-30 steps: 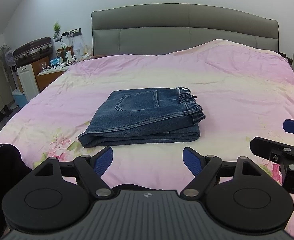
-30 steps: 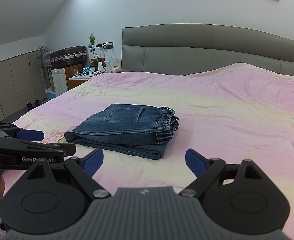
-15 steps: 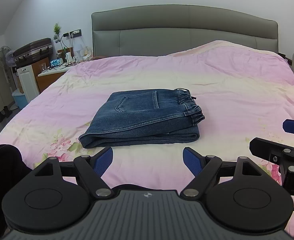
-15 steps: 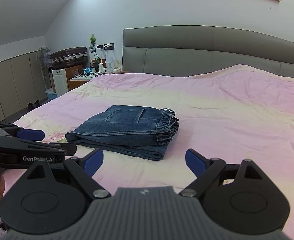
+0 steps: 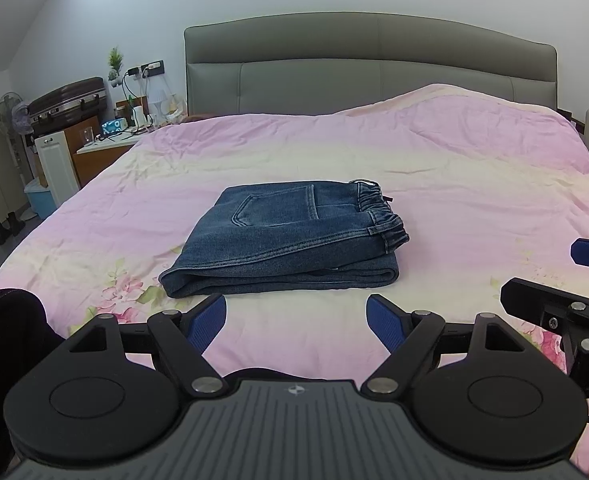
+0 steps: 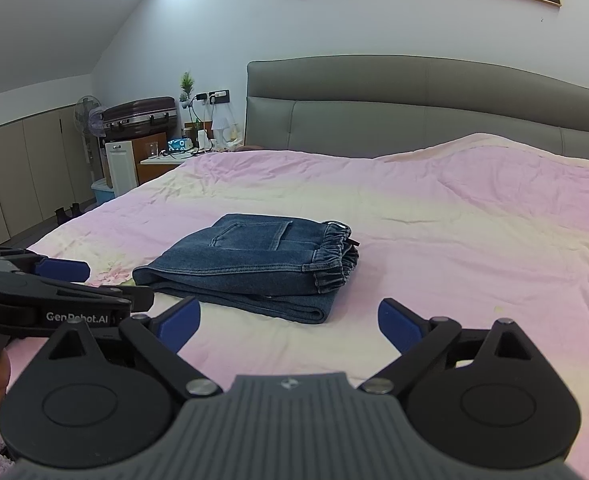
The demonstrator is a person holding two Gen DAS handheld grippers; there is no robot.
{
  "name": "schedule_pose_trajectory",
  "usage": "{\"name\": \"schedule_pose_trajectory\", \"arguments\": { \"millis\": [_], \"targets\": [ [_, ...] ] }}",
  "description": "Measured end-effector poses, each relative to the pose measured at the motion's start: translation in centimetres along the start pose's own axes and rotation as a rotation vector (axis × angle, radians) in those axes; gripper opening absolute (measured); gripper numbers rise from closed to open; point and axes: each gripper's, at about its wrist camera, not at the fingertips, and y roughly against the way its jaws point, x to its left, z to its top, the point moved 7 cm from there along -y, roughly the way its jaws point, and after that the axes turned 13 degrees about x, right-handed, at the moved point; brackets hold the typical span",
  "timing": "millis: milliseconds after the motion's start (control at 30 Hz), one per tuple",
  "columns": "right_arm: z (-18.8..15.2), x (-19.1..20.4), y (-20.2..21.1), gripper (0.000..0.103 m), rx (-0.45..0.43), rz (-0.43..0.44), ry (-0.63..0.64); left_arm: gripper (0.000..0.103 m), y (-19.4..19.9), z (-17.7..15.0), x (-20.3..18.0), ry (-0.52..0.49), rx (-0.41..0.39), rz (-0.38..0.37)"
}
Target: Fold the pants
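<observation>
Blue denim pants (image 5: 290, 238) lie folded into a compact rectangle on the pink bedspread (image 5: 454, 184), back pocket up, elastic waistband to the right. They also show in the right wrist view (image 6: 254, 264). My left gripper (image 5: 296, 318) is open and empty, just short of the pants' near edge. My right gripper (image 6: 290, 322) is open and empty, also near the pants' front edge. Each gripper shows at the side of the other's view, the right one (image 5: 574, 280) and the left one (image 6: 70, 284).
A grey padded headboard (image 5: 370, 68) stands at the back. A nightstand (image 5: 106, 148) with cables, a suitcase (image 5: 68, 98) and a fan (image 5: 12, 108) are at the far left. A dark cloth (image 5: 6, 320) lies at the near left.
Both views have tilted up slightly, so the pants sit a little lower in frame. The pants have not moved and both grippers stay open.
</observation>
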Motion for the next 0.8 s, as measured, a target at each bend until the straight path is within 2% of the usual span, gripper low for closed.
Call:
{"name": "schedule_pose_trajectory", "arguments": {
  "millis": [800],
  "targets": [
    [-0.23, -0.06, 0.19, 0.092, 0.004, 0.004, 0.004, 0.093, 0.39, -0.1, -0.27, 0.003, -0.007, 0.01]
  ]
}}
